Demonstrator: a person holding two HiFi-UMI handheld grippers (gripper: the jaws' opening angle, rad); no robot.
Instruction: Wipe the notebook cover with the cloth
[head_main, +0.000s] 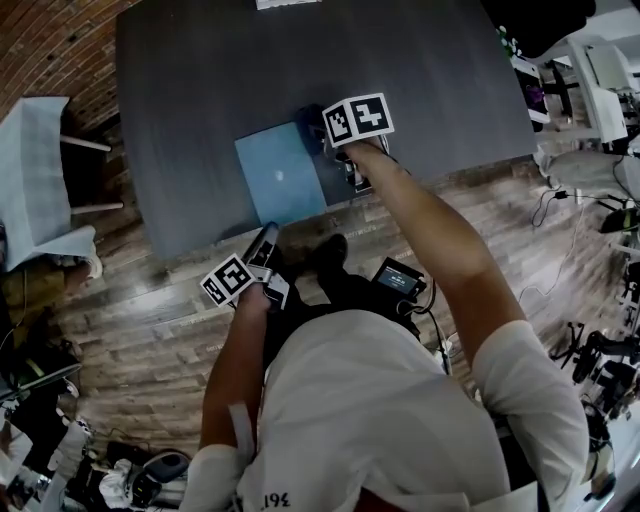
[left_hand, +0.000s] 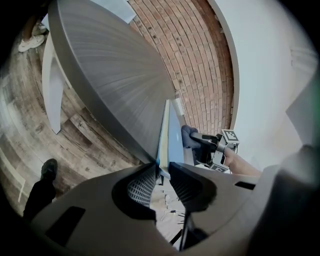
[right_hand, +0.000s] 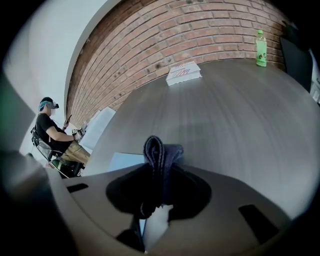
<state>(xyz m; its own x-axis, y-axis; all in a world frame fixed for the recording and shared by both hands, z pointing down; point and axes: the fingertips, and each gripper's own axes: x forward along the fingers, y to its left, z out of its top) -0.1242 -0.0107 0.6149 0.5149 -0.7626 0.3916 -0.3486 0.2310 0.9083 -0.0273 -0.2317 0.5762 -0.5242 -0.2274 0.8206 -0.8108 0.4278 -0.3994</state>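
Notebook (head_main: 283, 175): pale blue, lying flat at the near edge of the table (head_main: 190, 70), centre of the head view. It looks thin and light. The cover looks smooth, so it will probably slide under a wiping stroke unless pinned.

Left gripper (left_hand: 163, 164): the fingertips are drawn in on the notebook's near edge at its lower-left corner, which is seen edge-on between them. This edge is a sound place to hold, as it leaves the cover free.

Right gripper (right_hand: 162, 175): fingers clamped on the cloth (right_hand: 161, 147), a dark blue folded wad, soft and limp, standing up past the tips. In the head view it sits at the notebook's upper-right corner. Whether it touches the cover cannot be told.

Judgement: wiping is at or near its start, with most of the cover still to be covered.

Surface: the table is dark grey, matt and level. A green bottle (right_hand: 260, 48) and a flat box (right_hand: 184, 73) stand well away at the far side.

Room: wood-plank floor (head_main: 130, 320) and a brick wall (right_hand: 165, 40). A seated person (right_hand: 52, 130) is at the left of the right gripper view.
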